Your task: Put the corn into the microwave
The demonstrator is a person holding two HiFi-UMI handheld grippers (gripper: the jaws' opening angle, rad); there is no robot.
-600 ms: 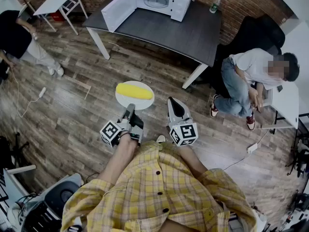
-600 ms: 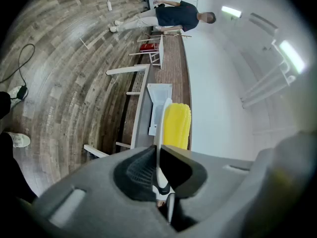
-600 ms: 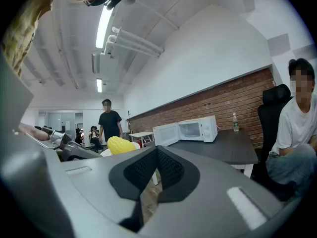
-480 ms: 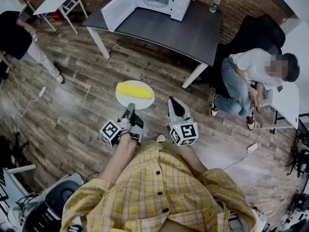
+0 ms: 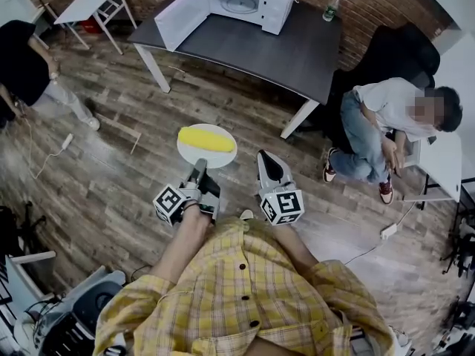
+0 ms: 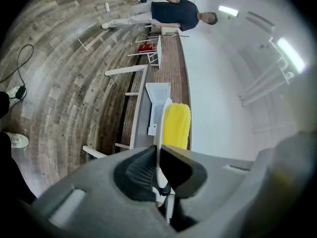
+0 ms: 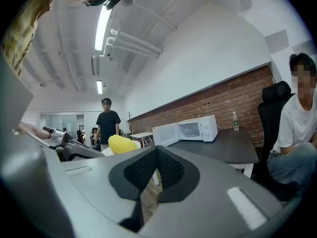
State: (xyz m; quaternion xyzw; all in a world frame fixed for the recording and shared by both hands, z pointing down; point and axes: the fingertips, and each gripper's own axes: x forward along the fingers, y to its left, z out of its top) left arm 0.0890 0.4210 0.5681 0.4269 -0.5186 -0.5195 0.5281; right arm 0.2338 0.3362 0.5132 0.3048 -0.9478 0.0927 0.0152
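A yellow corn cob (image 5: 206,139) lies on a small white plate (image 5: 220,158) held above the wood floor. My left gripper (image 5: 199,167) is shut on the plate's near rim; in the left gripper view the thin plate rim (image 6: 159,128) sits clamped between the pads, with the corn (image 6: 177,125) beyond. My right gripper (image 5: 266,159) hovers just right of the plate, shut with nothing in it (image 7: 156,150). The white microwave (image 5: 241,2) stands with its door (image 5: 182,15) swung open on the dark table (image 5: 289,50) ahead. It also shows in the right gripper view as the microwave (image 7: 190,129).
A water bottle (image 5: 331,7) stands on the table beside the microwave. A person sits on a chair (image 5: 378,117) at the right; another person (image 5: 30,73) walks at the far left. A white side table (image 5: 93,2) is at the back left. Cables lie on the floor.
The person at the far left has stepped along the floor. Both grippers and the plate with the corn stay where they were.
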